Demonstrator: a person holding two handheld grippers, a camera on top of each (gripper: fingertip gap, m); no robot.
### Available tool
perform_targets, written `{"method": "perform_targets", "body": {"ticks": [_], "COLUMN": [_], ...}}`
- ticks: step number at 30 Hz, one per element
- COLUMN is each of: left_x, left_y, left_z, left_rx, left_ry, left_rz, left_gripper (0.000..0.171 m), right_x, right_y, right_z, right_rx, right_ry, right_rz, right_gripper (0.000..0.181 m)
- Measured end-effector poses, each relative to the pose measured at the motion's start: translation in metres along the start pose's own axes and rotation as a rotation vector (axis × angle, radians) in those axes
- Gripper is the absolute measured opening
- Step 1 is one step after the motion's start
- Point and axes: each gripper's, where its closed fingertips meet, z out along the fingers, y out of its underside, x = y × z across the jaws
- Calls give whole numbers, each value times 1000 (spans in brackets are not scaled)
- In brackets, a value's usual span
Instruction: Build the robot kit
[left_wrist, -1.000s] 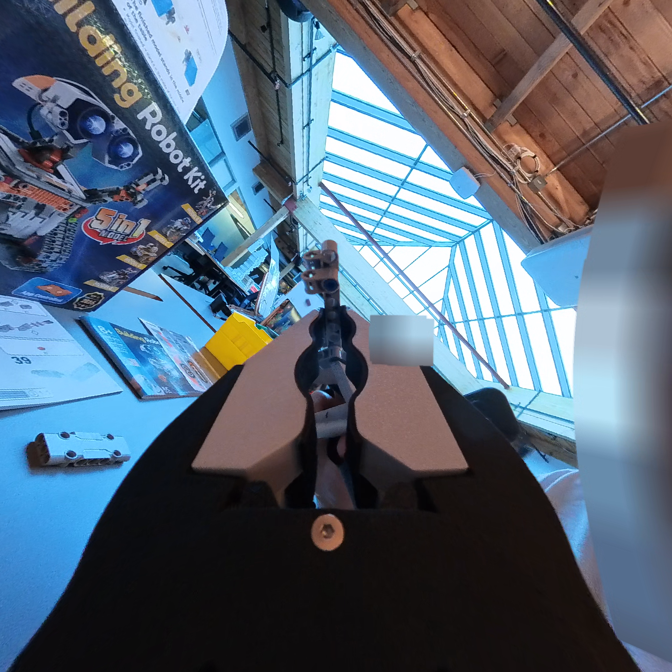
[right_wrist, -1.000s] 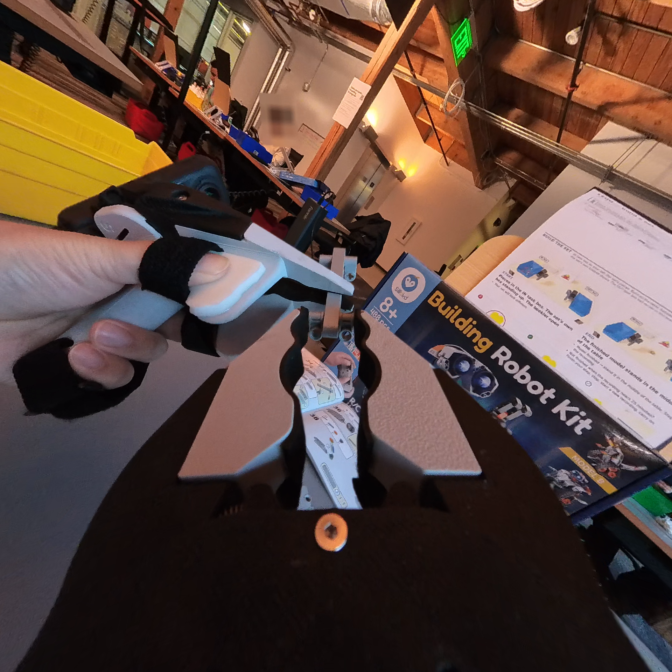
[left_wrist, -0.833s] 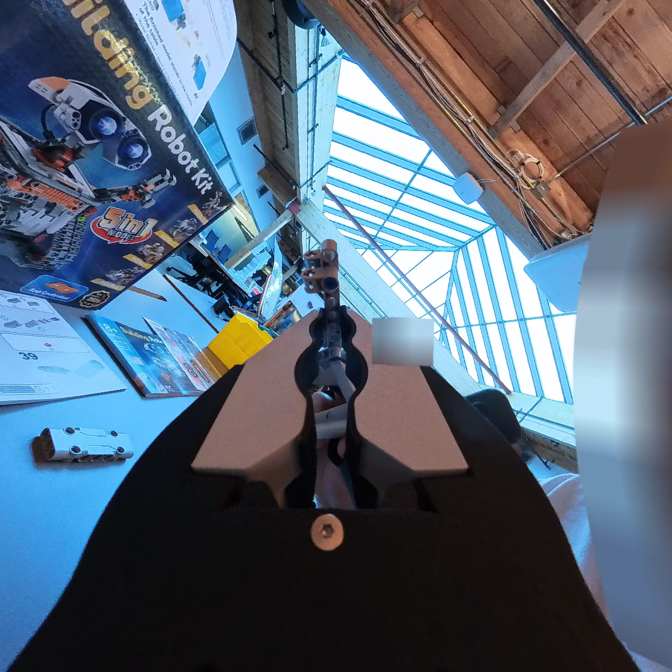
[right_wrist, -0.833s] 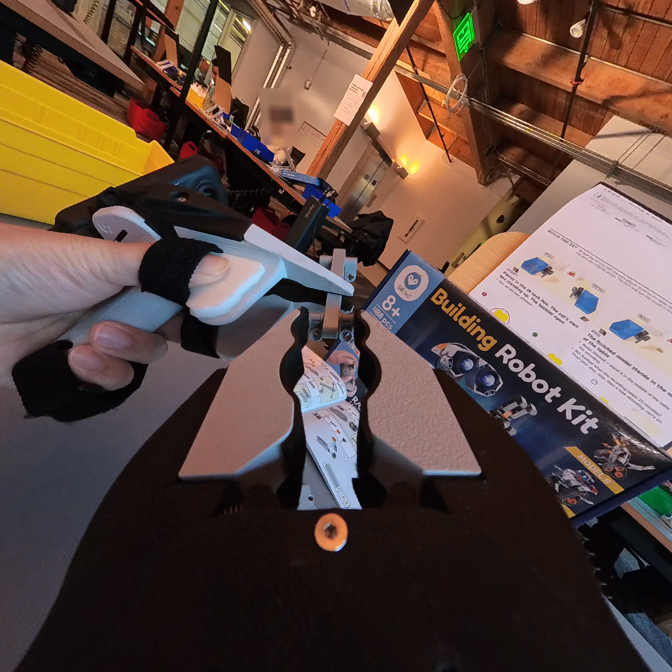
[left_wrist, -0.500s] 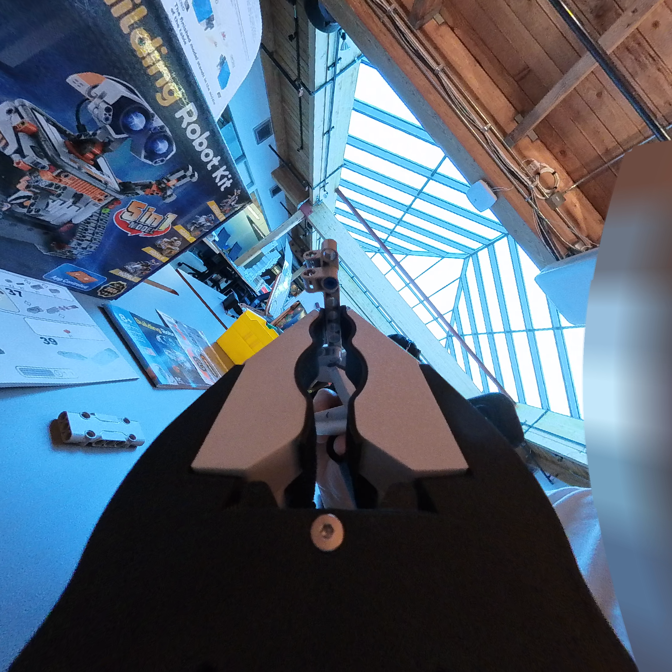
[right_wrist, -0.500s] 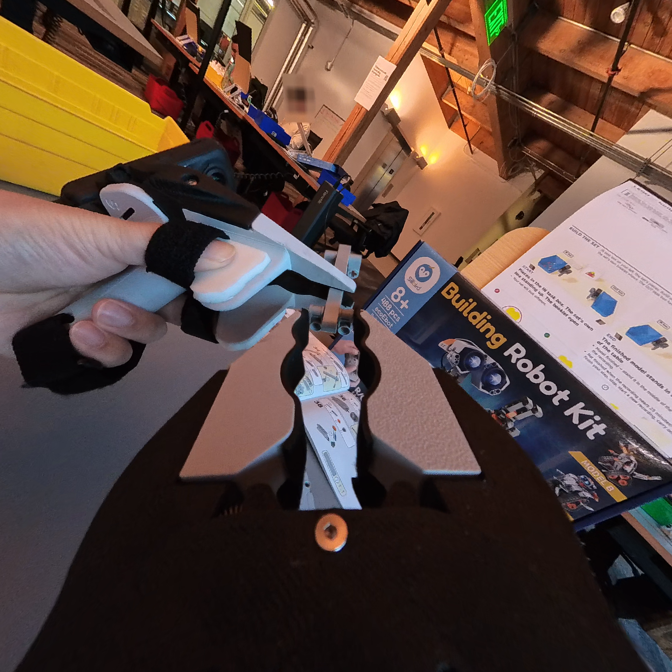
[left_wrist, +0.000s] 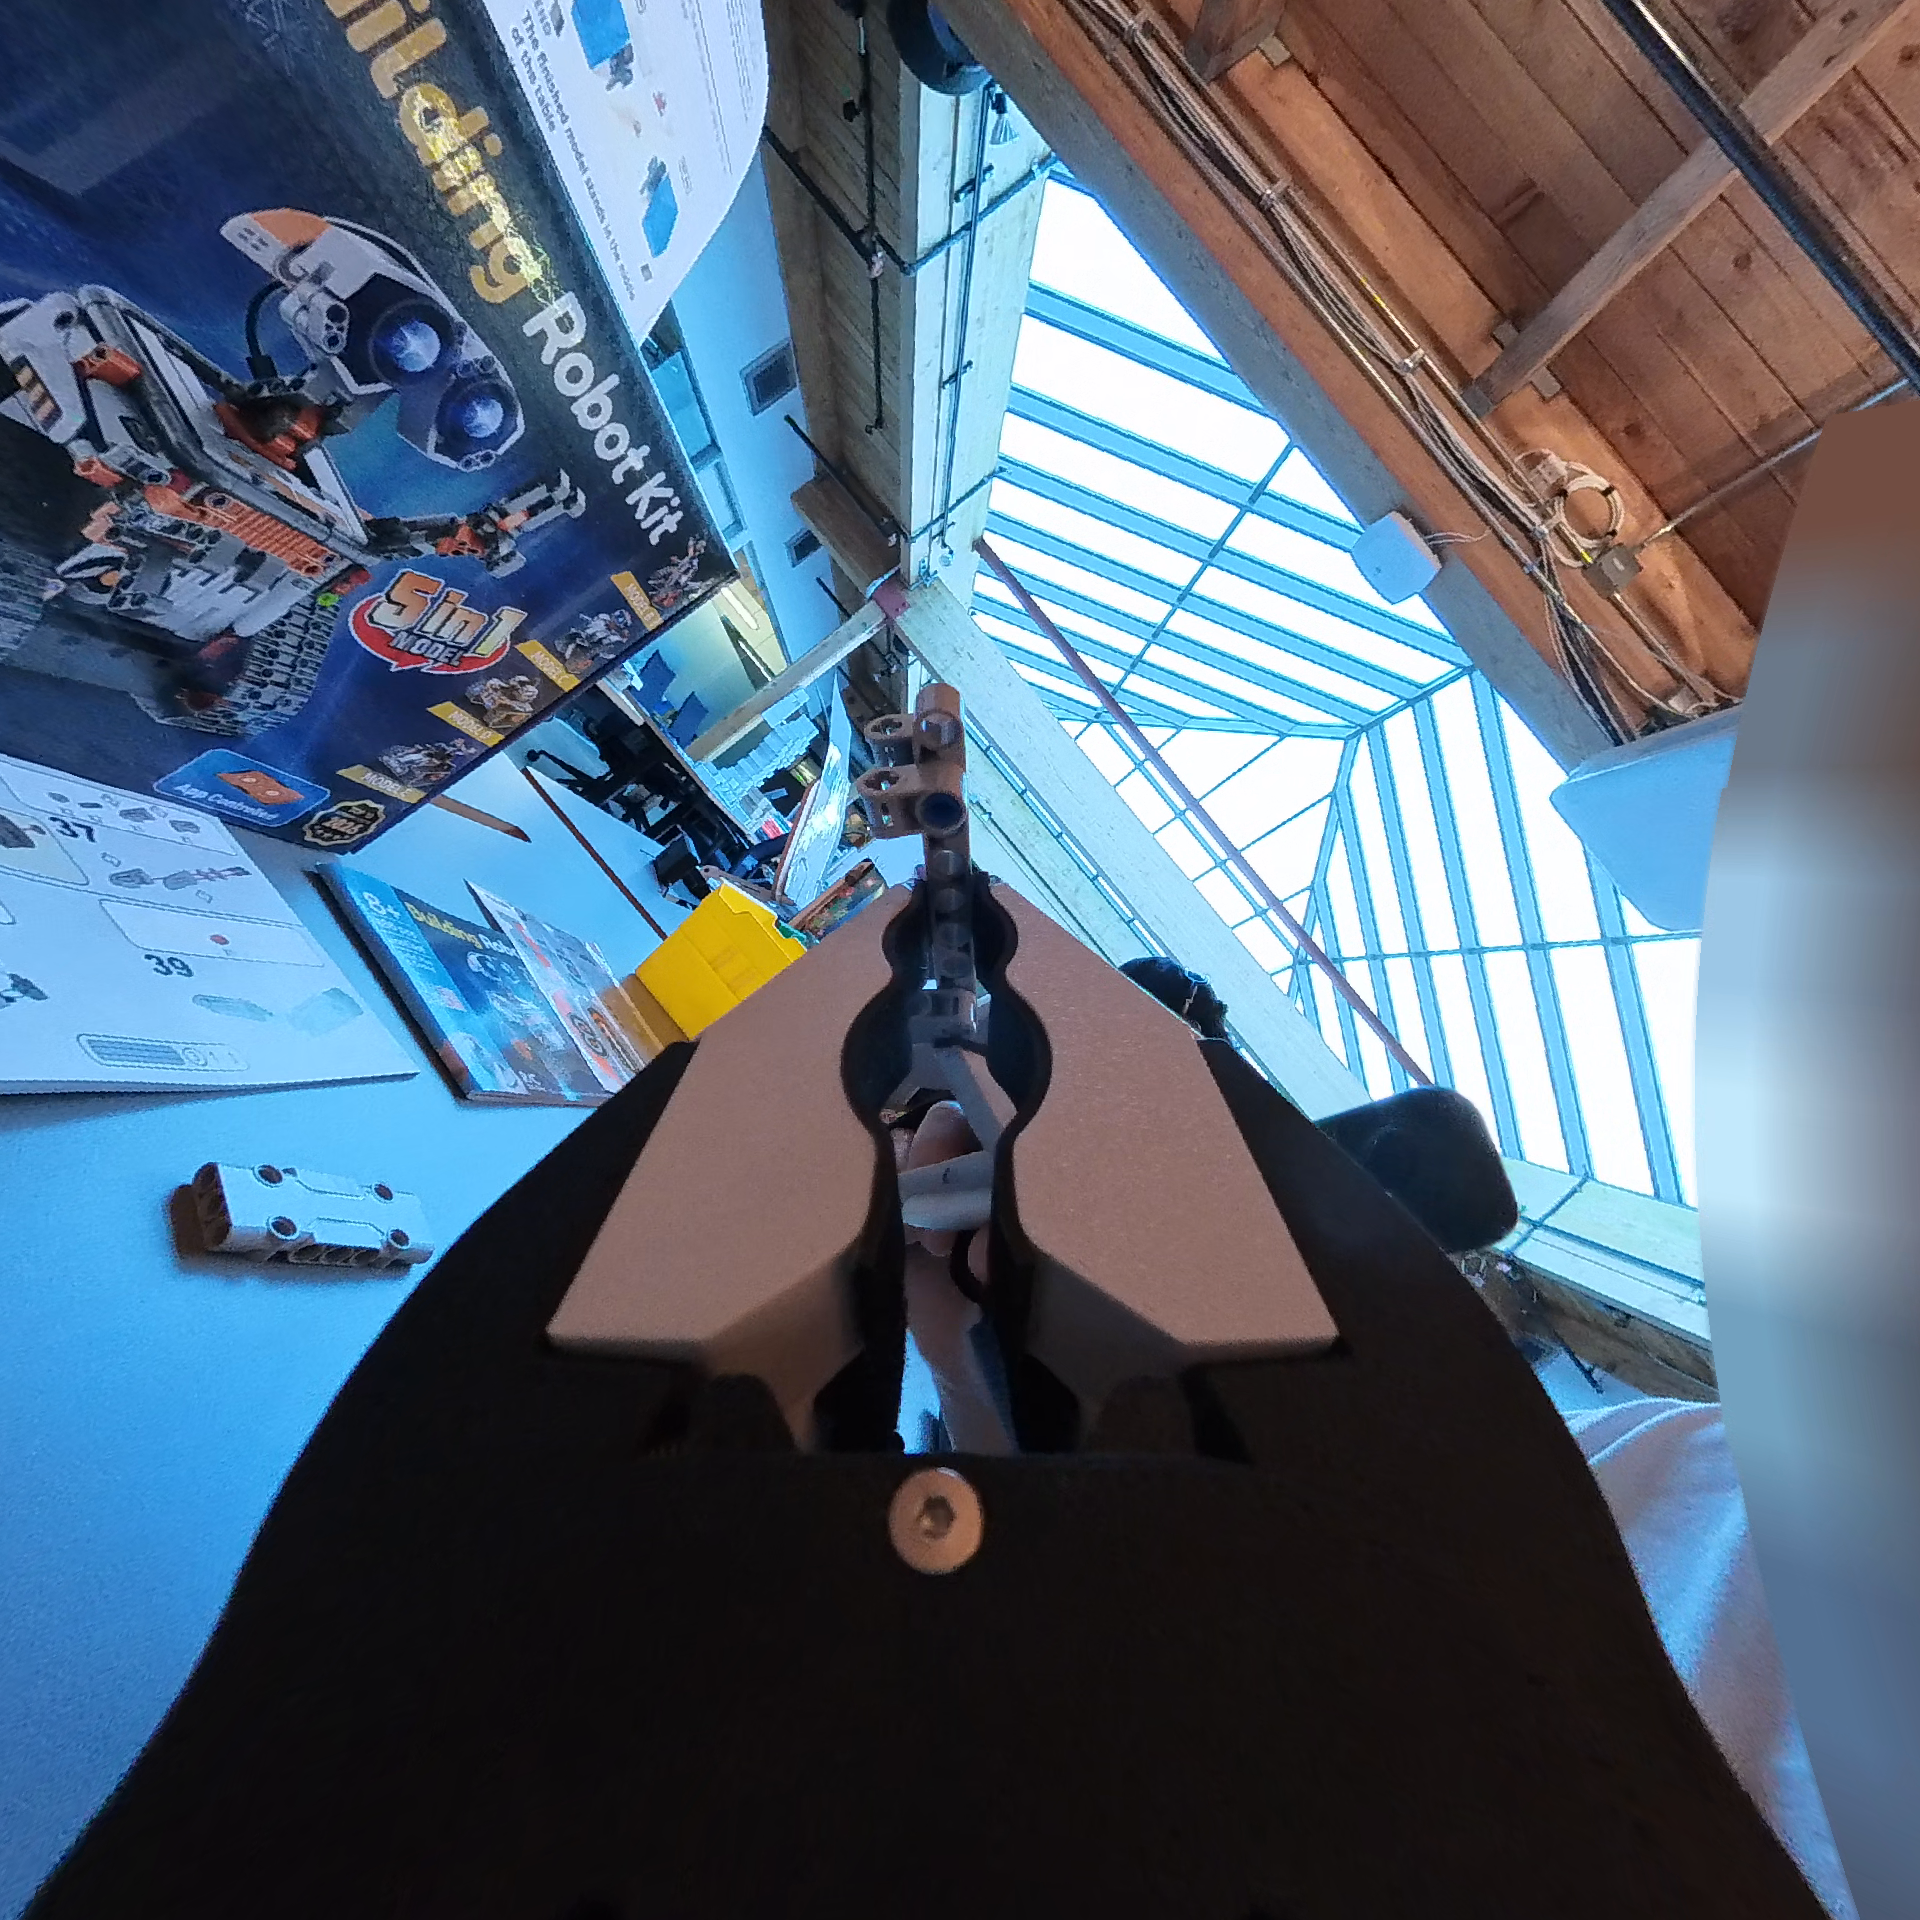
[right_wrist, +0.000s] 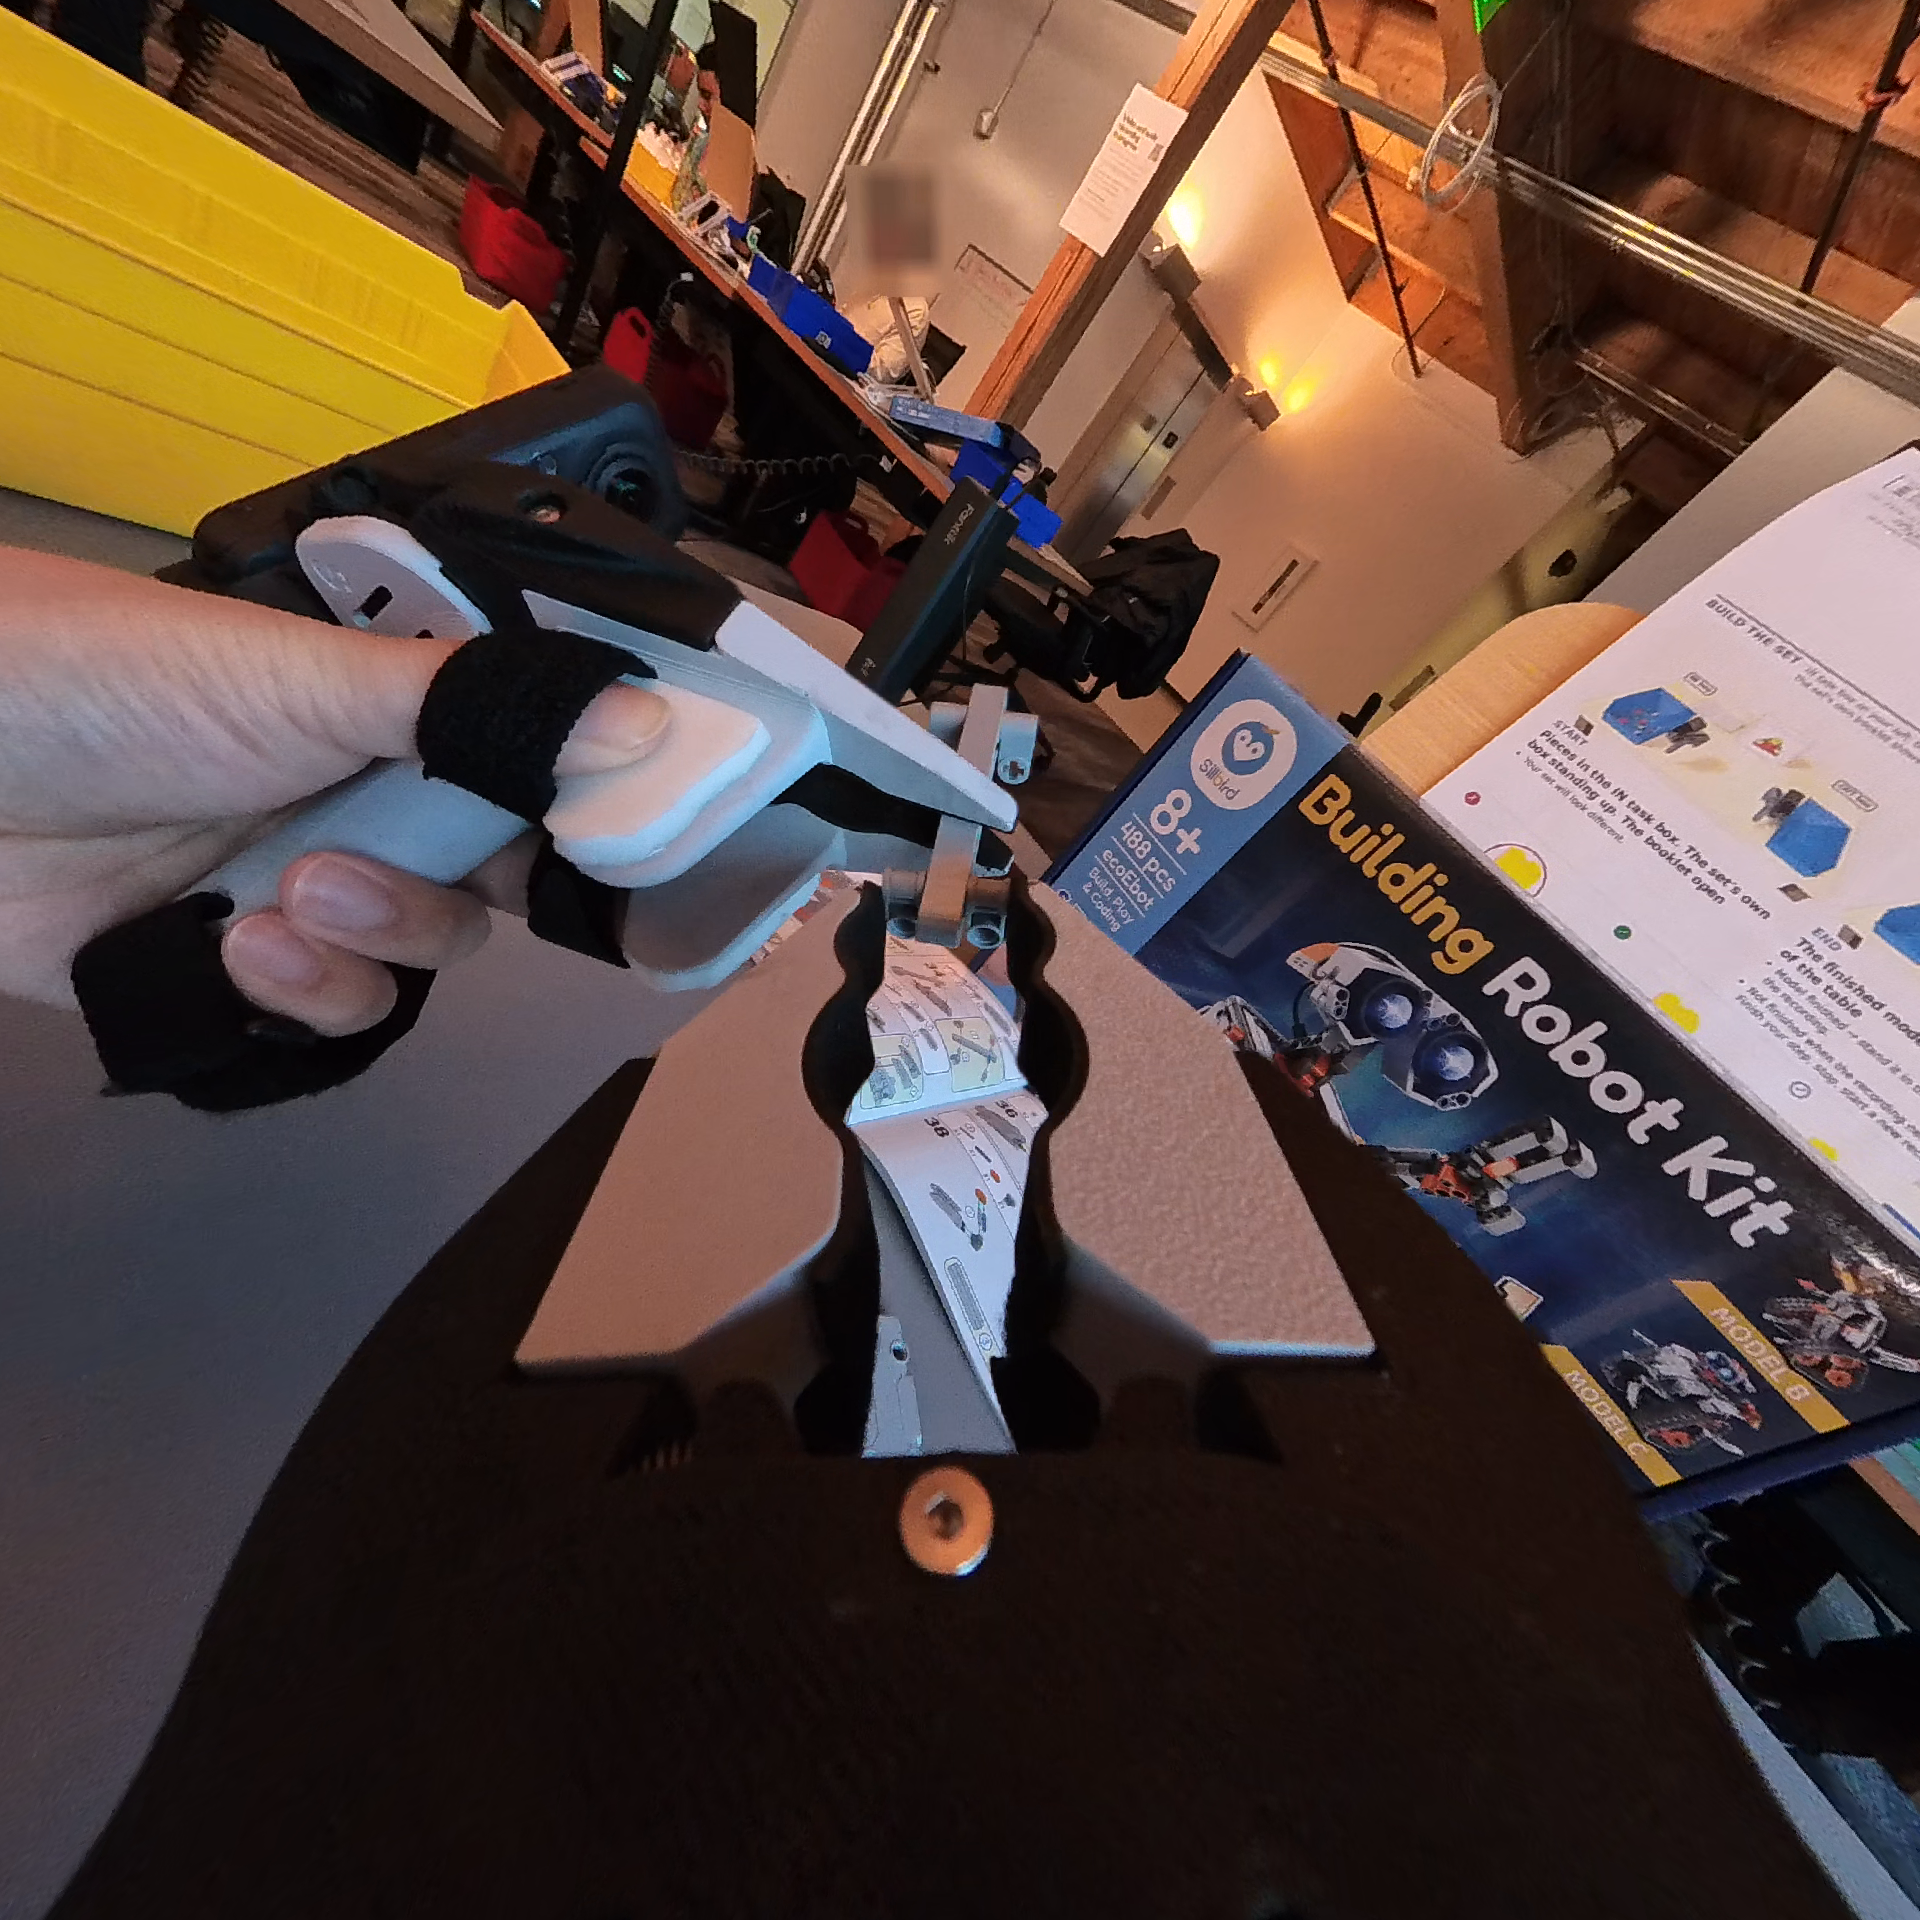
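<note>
One kit box (left_wrist: 312, 416) stands on the tabletop (left_wrist: 156, 1455), with one open instruction sheet (left_wrist: 156, 966) and two booklets (left_wrist: 488, 997). One white brick piece (left_wrist: 301, 1226) lies there, and each pair of tongs shows one small assembly (left_wrist: 925, 821).

The left wrist camera sits just behind its tool (left_wrist: 940, 904), tilted steeply upward past the pale surface (left_wrist: 125, 1382) toward the wooden ceiling and glass skylight (left_wrist: 1299, 675). The right wrist camera looks forward and slightly up across the room, the left tool (right_wrist: 977, 831) close in front of it. Both views share the dark blue printed cardboard box (left_wrist: 260, 416) (right_wrist: 1507, 1091), left of one tool and right of the other.
</note>
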Motion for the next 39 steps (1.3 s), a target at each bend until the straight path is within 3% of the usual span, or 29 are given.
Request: {"method": "perform_targets", "body": {"ticks": [5,9,11,14,17,20,24,28,39], "left_x": [-1,-4,-10,-4,-4,-14,5,19,31], "left_y": [3,-3,-15,-22,8,44,61,60,64], "left_z": [1,-13,-22,-30,-35,-38,-34,-32,-32], "left_rx": [-51,-180,-214,-333,-515,-649,-660,-636,-634], "left_ry": [10,-13,-89,-154,-118,-85,22,73,136], "left_rz": [-29,46,195,574,899,1044,1044,951,910], "left_gripper": [5,29,46,51,49,38,33,34,30], "right_x": [3,24,26,17,0,-15,-25,-24,-40], "right_y": [3,6,5,12,22,10,-4,-13,-15], "right_z": [-2,-12,-16,-19,-19,-25,-38,-45,-47], "right_rx": [3,55,86,65,23,98,192,257,260], "right_ry": [-58,-112,-199,-322,-415,-544,-675,-730,-806], "right_rz": [69,290,399,439,378,444,495,548,542], "right_gripper": [23,23,23,23,23,23,23,23,23]}}
